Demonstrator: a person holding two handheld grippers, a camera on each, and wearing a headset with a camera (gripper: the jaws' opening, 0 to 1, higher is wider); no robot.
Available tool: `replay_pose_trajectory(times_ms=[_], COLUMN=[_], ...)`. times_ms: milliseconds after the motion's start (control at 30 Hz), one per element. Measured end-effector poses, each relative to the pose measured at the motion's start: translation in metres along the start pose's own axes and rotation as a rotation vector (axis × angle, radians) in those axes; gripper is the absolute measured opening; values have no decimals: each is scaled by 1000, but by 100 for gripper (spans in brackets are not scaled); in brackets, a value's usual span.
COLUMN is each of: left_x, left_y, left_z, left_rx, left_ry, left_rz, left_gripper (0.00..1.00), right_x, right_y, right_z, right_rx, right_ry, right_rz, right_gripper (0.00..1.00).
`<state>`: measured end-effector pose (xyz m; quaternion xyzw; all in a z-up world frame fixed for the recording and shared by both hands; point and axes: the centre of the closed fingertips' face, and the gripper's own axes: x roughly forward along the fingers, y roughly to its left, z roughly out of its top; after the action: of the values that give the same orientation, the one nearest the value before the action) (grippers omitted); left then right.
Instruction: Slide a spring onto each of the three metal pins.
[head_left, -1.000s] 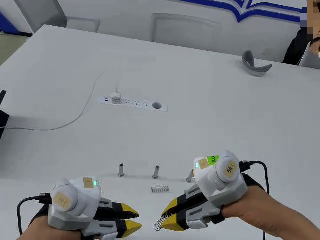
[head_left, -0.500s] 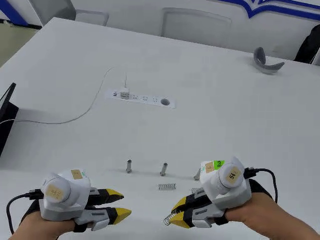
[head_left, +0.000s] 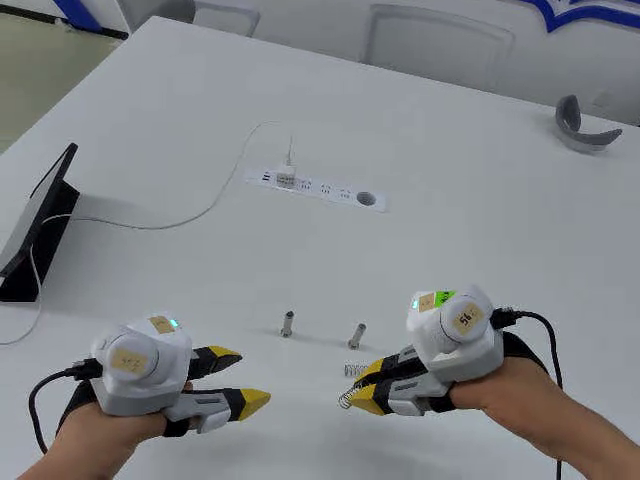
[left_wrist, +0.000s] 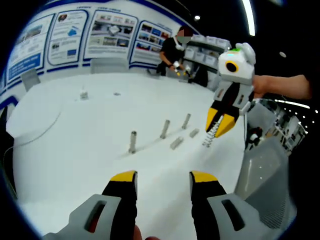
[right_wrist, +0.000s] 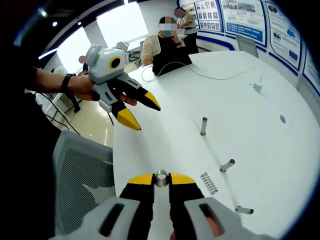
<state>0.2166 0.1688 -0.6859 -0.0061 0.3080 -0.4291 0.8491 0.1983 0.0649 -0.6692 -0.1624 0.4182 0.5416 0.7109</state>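
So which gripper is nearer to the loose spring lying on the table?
Right. The right gripper is close beside the loose spring, holding a second spring; the left gripper is clearly farther, off to its left.

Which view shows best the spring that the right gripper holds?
The left gripper view: the spring hangs side-on from the right gripper, coils visible. The right gripper view sees it end-on, as a ring; the head view, small.

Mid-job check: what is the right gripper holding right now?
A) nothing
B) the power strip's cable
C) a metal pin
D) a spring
D: the right gripper is shut on a spring, seen end-on between its jaws in the right gripper view and poking out past them in the head view.
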Motion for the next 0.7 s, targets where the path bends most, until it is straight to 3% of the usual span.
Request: replay_pose_trajectory(times_ms=[467, 700], left_x=[-11, -15], left_y=[16, 21], left_z=[8, 9], left_rx=[-4, -13], left_ry=[-8, -7], left_rz=[55, 81], left_gripper=[53, 60], right_x=[18, 21], right_y=[-36, -60], right_z=[22, 39], right_rx=[-6, 15], right_ry=[27, -6], right_rz=[-42, -78], right_gripper=[12, 12])
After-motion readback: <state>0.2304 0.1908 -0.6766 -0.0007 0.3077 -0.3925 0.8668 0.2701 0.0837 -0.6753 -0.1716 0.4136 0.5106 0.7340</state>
